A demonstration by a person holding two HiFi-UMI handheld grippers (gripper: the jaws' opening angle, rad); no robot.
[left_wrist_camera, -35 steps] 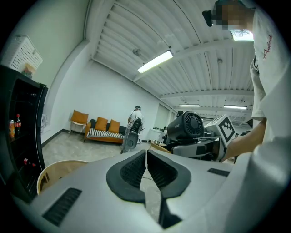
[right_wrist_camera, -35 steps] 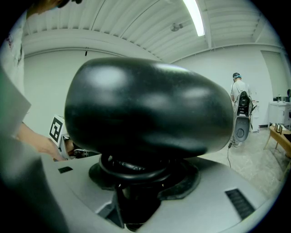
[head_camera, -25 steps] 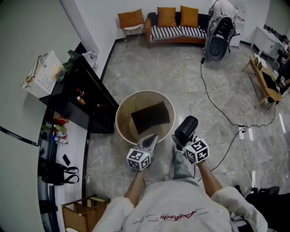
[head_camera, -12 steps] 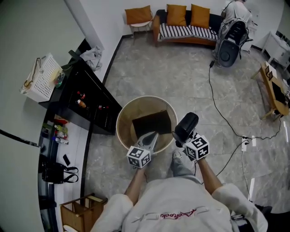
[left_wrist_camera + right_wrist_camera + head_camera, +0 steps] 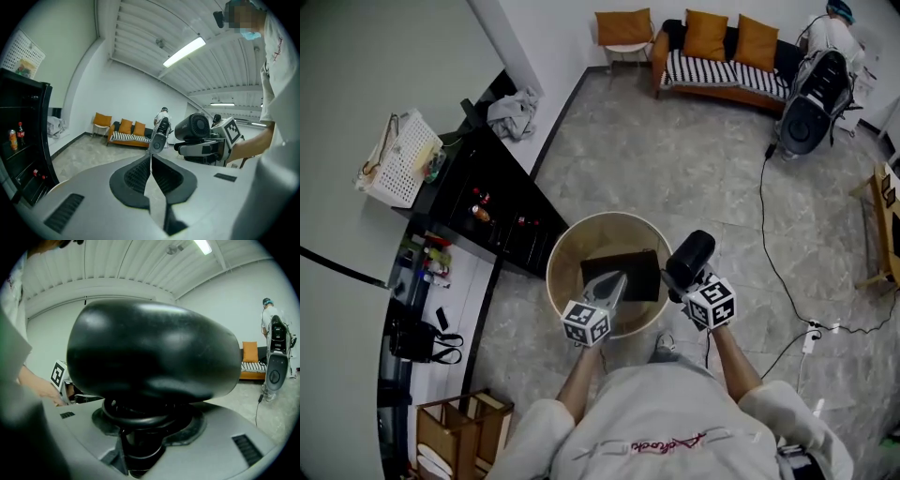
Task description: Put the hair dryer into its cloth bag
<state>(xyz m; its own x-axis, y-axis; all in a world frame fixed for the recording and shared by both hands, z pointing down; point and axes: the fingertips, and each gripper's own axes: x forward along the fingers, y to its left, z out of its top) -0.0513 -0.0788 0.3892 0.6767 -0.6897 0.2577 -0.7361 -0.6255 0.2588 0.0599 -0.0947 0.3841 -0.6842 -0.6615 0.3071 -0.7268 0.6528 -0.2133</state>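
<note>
Grey stone floor (image 5: pixel 675 169), round tan table (image 5: pixel 555 262) under both grippers.
The right gripper (image 5: pixel 140 446) clamps the matte black hair dryer (image 5: pixel 689 258) by its handle, over the table's right rim. The left gripper (image 5: pixel 609 286) is closed and empty. A dark flat piece, probably the cloth bag (image 5: pixel 642 274), lies on the table.

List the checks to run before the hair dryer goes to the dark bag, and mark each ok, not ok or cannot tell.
1. Right claw clamped on the hair dryer: ok.
2. Left claw open, ready to take the bag: not ok; it is shut and empty.
3. Cloth bag lying in plain sight on the round beige surface: ok.
4. Bag mouth open and facing the dryer: cannot tell.
</note>
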